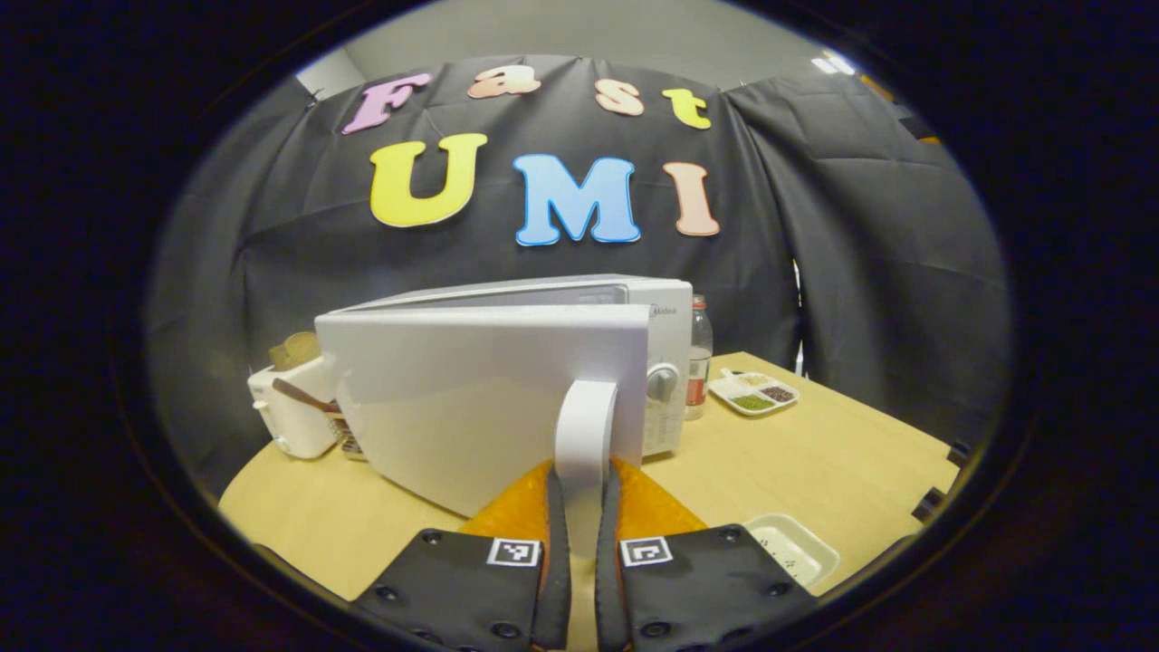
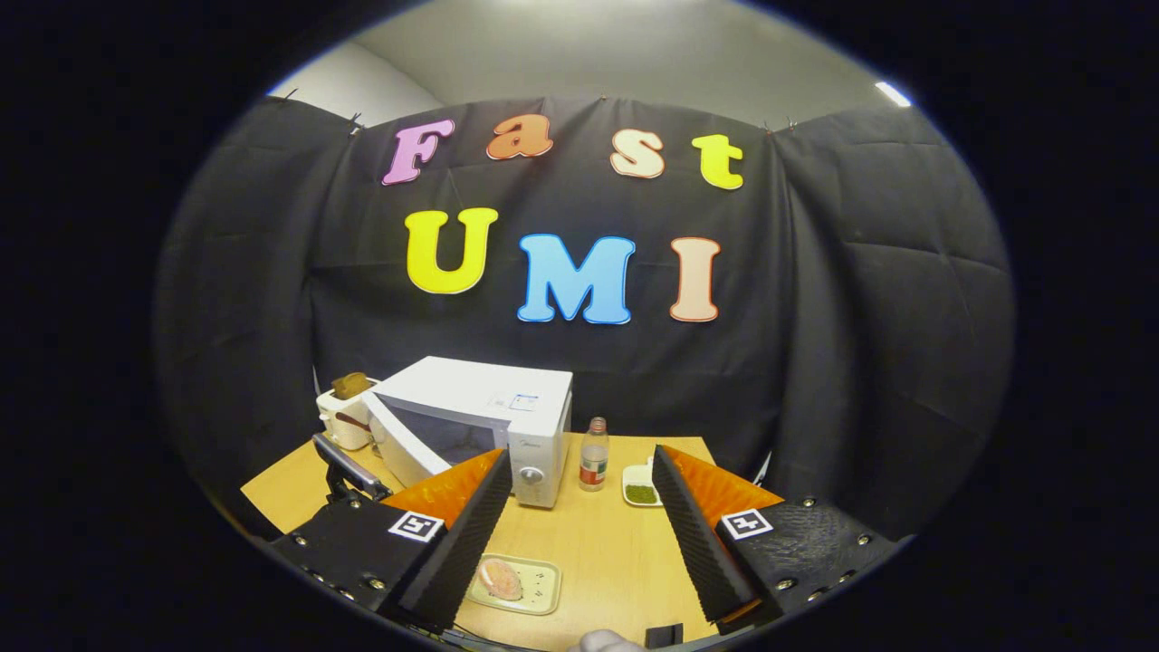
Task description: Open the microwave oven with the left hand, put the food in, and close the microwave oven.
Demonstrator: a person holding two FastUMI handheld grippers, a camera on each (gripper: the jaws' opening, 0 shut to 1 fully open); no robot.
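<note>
— Left gripper view first: left gripper [image 1: 579, 561] clamped on the white door handle [image 1: 584, 435], both fingers pressing its sides. Microwave door [image 1: 480, 398] swung partway out from the microwave oven [image 1: 665, 362], not fully wide.

— Confirmed from the right gripper view? Door [image 2: 398, 448] angled off the oven body [image 2: 507, 426], the other gripper [image 2: 349, 471] near its edge at the left.

— So step one well along, by that reading. Perhaps more swing needed before anything fits through; hard to tell from here.

— And the food?

— Lying on a pale tray [image 2: 534, 593] on the wooden table [image 2: 607, 543], in front of the oven and well apart from it. Pinkish, rounded food [image 2: 500, 578]; kind not clear. Not picked up yet.

— Right gripper [image 2: 579, 534]?

— Spread wide, nothing between the fingers, hovering above the table with the tray low in view near the left-hand finger.

— Remaining, then: finish opening, grasp the food or its tray, carry it in, release, shut the door. Most of the task ahead.

— Clutter to mind: small bottle [image 2: 594, 466] just beside the oven, sectioned condiment dish [image 1: 753, 392] near it, white toaster [image 1: 290, 417] behind the door. None in the direct path from tray to cavity, seemingly.
</note>
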